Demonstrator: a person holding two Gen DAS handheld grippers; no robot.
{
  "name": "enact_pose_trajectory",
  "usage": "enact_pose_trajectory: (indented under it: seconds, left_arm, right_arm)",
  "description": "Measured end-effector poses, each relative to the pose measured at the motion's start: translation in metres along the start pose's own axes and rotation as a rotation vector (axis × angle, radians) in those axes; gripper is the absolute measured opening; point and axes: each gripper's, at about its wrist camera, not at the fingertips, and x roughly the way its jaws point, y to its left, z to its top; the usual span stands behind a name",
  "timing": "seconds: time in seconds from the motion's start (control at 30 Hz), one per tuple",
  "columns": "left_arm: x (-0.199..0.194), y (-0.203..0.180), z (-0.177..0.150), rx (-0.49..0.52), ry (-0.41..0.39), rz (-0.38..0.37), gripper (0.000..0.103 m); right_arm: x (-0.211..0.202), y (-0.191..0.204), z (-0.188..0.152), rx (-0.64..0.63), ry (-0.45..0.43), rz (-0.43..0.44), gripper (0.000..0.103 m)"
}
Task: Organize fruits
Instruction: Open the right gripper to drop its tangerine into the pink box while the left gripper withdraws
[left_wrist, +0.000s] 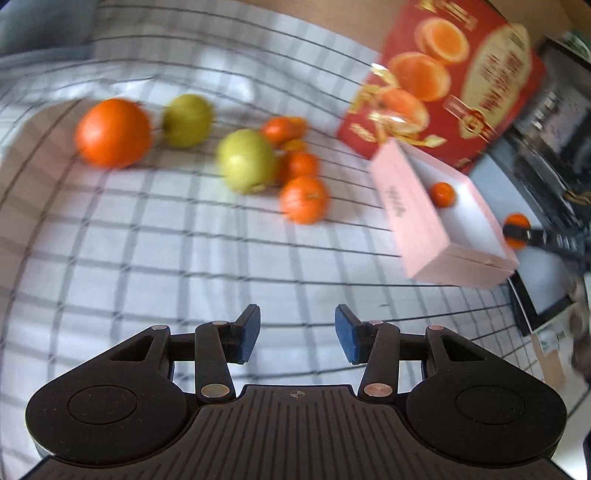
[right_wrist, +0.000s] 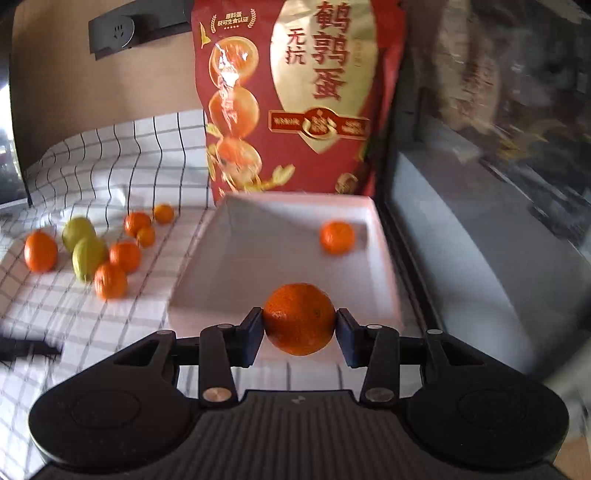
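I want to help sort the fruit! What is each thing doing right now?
Right gripper: shut on a mandarin, near the box.
Left gripper: open, empty.
Pink box: open, one small mandarin inside.
Loose fruit: lying on the checked cloth.
Red bag: standing behind the box.

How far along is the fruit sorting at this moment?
Done: one small orange lies in the pink box. In hand: the right gripper holds another orange at the box's near edge. Left: the loose fruits on the checked cloth; the left gripper is empty.
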Motion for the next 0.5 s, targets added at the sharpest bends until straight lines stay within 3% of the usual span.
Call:
enact_pose_trajectory:
  seconds: [0.1, 0.23, 0.37, 0.5]
  left_arm:
    - [-0.013, 0.019, -0.004, -0.04, -0.017, 0.05, 0.05]
    - [-0.024, 0.037, -0.007, -0.077, -0.032, 0.141, 0.05]
    - [-0.027, 0.055, -0.011, -0.105, -0.032, 0.187, 0.05]
    - [-0.026, 0.058, -0.01, -0.105, -0.029, 0.197, 0.05]
  right_arm:
    - [0.025, 0.005, 0.026, 0.008, -0.007, 0.002, 0.043]
    - [0.049, 0.014, 0.043, 0.015, 0.01, -0.054, 0.061]
    - [0.051, 0.028, 0.031, 0.011, 0.009, 0.043, 0.065]
    - [0.04, 0.056, 0.003, -0.081, 0.015, 0.073, 0.065]
